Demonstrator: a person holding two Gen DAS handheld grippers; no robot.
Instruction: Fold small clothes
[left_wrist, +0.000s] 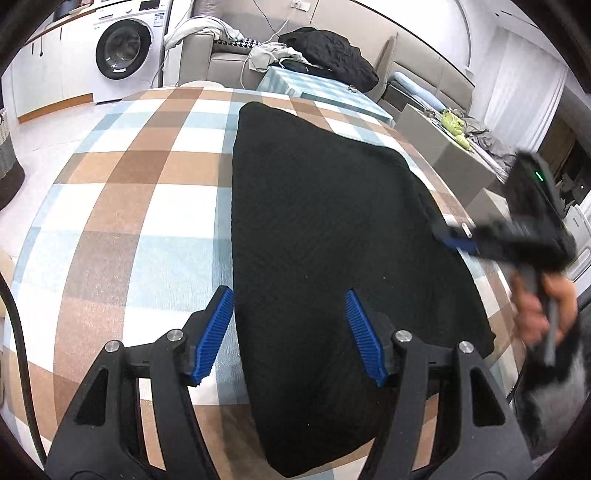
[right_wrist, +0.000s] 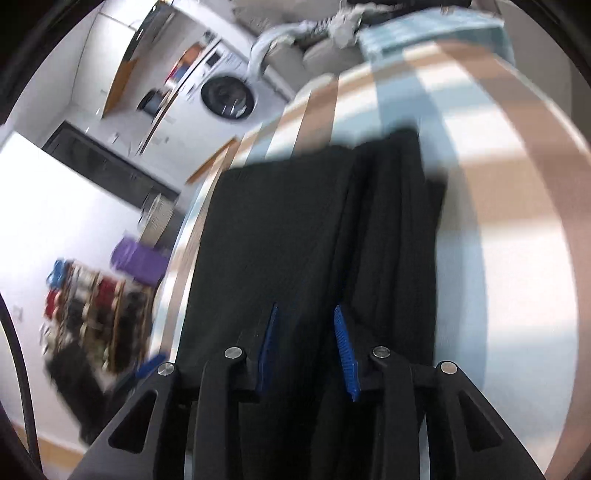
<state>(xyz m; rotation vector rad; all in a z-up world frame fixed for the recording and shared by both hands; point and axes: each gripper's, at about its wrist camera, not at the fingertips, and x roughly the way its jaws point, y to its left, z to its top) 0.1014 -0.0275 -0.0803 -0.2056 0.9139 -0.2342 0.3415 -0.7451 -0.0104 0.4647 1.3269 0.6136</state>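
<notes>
While black knit garment (left_wrist: 325, 221) lies flat: soft, limp; pinch at edge. Left gripper (left_wrist: 290, 332) agape, right gripper (right_wrist: 306, 350) parted, both empty.

A white washing machine (left_wrist: 123, 50) stands against the far wall, on pale floor (left_wrist: 55, 125) with a wooden skirting strip. Right of it sits a grey sofa (left_wrist: 229, 55) heaped with loose clothes. Nearer than the machine, a checked tablecloth (left_wrist: 122, 206) in brown, blue and white covers the table. White curtains (left_wrist: 517, 74) hang far right of the machine, seemingly over a window.
</notes>
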